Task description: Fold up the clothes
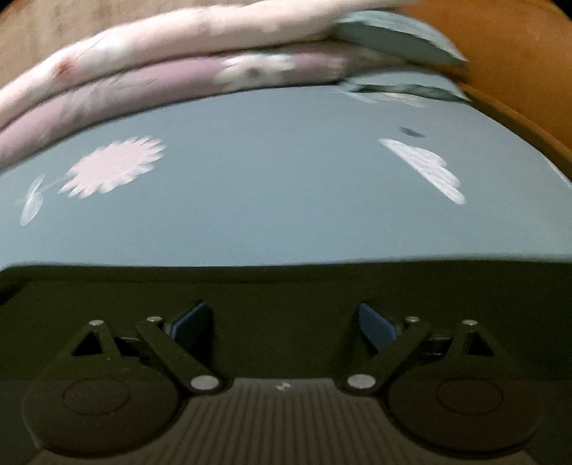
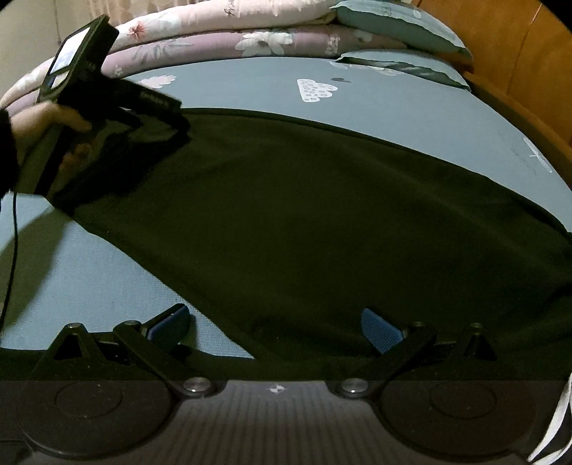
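Dark green cloth garment (image 2: 304,221) lies flat on blue-grey bed sheet (image 2: 411,107), left claw (image 1: 284,323) & right claw (image 2: 275,327) both wide apart, nothing clamped.

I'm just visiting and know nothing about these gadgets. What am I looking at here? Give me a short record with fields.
Place: a bed with a blue-grey sheet
Garment: a dark cloth spread flat on the sheet
Far end: folded floral quilts and pillows
Side: a wooden bed frame
Left gripper: open, nothing between its pads, above the dark cloth
Right gripper: open, low over the cloth's near edge
Person: a hand holding the left gripper
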Tool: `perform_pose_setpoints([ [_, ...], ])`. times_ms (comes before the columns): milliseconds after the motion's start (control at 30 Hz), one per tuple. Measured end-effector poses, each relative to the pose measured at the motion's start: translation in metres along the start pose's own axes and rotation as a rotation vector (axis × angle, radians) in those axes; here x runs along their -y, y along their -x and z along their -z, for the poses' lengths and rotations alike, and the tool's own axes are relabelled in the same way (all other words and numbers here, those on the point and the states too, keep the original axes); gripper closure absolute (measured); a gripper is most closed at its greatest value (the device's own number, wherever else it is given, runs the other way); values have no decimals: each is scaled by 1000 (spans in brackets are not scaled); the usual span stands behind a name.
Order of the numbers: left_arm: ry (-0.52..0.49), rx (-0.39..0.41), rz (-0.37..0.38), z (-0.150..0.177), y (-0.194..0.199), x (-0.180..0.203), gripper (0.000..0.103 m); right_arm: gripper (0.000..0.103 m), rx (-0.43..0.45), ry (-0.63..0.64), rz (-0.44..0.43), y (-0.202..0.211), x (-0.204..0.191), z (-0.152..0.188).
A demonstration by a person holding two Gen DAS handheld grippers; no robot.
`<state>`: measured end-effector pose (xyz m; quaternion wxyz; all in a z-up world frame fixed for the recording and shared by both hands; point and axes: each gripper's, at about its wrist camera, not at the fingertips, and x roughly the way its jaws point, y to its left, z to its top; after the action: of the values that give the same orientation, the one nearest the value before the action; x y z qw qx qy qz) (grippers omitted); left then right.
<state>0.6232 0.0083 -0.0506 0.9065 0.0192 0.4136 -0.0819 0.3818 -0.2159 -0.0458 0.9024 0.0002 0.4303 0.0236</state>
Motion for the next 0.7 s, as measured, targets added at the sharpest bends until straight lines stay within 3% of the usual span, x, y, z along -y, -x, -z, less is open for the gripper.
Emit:
perform_pose_setpoints([
  [100,58,18,105,1,18,-4,13,0,2,-3,-4,0,2,1],
  [233,10,-27,197,13,31,16,13,0,4,-8,4,-2,0,1],
  [600,-206,-68,284,44,59,58,12,0,16,-20,26,-4,-3,0],
  [700,-170,-110,267,44,44,51,12,0,19,-27,28,-4,-3,0],
])
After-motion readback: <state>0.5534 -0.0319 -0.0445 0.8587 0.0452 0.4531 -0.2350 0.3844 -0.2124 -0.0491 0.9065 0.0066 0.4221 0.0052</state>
